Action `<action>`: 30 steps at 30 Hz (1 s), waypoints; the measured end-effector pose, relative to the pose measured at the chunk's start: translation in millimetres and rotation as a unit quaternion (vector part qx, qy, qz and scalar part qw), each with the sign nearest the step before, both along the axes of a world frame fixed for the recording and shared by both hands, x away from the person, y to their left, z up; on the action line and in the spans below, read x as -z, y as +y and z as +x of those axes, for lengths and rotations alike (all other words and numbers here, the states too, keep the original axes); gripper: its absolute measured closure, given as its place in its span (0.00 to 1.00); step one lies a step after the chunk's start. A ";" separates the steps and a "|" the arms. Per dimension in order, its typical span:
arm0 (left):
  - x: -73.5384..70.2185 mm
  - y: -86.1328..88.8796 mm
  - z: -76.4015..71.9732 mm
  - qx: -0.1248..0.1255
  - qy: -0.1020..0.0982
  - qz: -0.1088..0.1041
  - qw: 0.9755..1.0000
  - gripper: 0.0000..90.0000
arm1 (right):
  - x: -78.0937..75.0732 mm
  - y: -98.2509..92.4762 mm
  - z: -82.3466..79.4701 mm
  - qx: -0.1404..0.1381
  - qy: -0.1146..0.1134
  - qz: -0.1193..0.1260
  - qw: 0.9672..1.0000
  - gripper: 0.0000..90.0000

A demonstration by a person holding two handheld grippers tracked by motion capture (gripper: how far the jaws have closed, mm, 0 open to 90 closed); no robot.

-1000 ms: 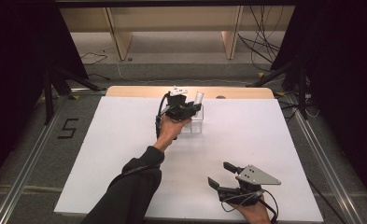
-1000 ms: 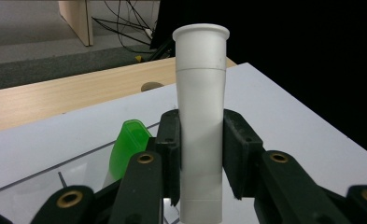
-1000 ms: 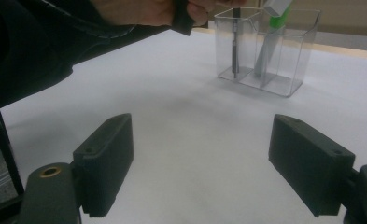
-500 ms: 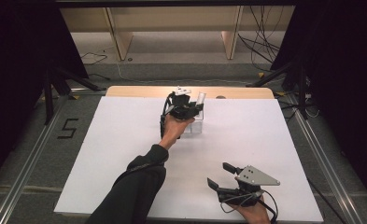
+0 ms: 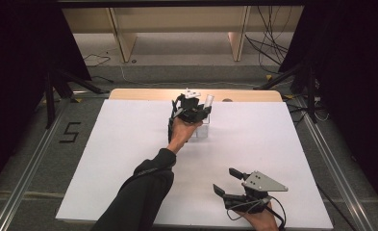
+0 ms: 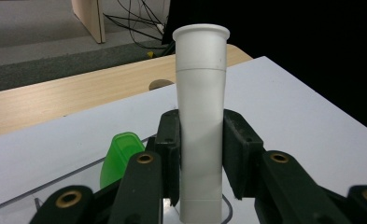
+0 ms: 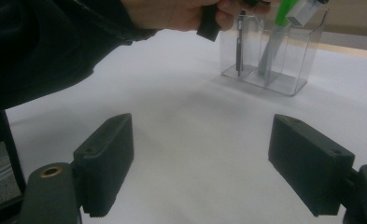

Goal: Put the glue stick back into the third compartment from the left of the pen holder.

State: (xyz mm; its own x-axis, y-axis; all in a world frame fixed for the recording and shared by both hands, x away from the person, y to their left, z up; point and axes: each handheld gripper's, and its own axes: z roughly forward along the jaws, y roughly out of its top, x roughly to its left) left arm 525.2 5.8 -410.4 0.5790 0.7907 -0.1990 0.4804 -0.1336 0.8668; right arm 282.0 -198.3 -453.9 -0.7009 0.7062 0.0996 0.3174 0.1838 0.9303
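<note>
A: Left tool [image 5: 199,107], state?

B: My left tool [image 6: 202,154] is clamped on the white tube [image 6: 201,116]. Both pads press its sides, one at 9 and one at 3 of the tube. Tube stands upright, flared rim on top.

A: Where is the tube on the counter?

B: Far side of the white counter [image 5: 129,159], toward 12 o'clock from me, near its middle line. In the high view the white tube [image 5: 208,100] sticks up at 1 o'clock from my left hand [image 5: 182,129]. Its lower end sits over the clear holder [image 5: 203,131]; I can't tell if it touches the bottom.

A: Holder contents?

B: From the right tool's view the clear holder [image 7: 277,56] has compartments side by side. A dark pen [image 7: 239,42] stands in the left one, a green item [image 7: 281,11] leans in the next. In the left tool's view the green item [image 6: 118,156] is at 8 o'clock of the tube, just beside it.

A: Right tool?

B: My right tool [image 5: 230,182] has its jaws wide apart, nothing between them. It rests low at 5 o'clock on the counter, well apart from the holder. Same in its own view: right tool [image 7: 202,163], only bare counter [image 7: 195,121] between the pads.

A: Anything else?

B: My dark sleeve [image 5: 143,187] runs from 6 o'clock up to the left hand.
</note>
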 end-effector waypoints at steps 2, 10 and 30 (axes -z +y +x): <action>0.6 -0.4 0.6 0.000 0.000 0.001 1.000 0.77 | 0.0 0.1 -0.1 -0.001 -0.001 -0.003 1.000 0.26; 1.9 -3.5 1.1 -0.001 -0.004 0.006 1.000 0.77 | 0.1 0.0 0.0 -0.001 -0.001 -0.002 1.000 0.26; -20.6 -3.2 -9.9 0.015 0.013 0.007 1.000 0.34 | -0.2 -1.2 0.5 0.000 0.000 -0.001 1.000 0.26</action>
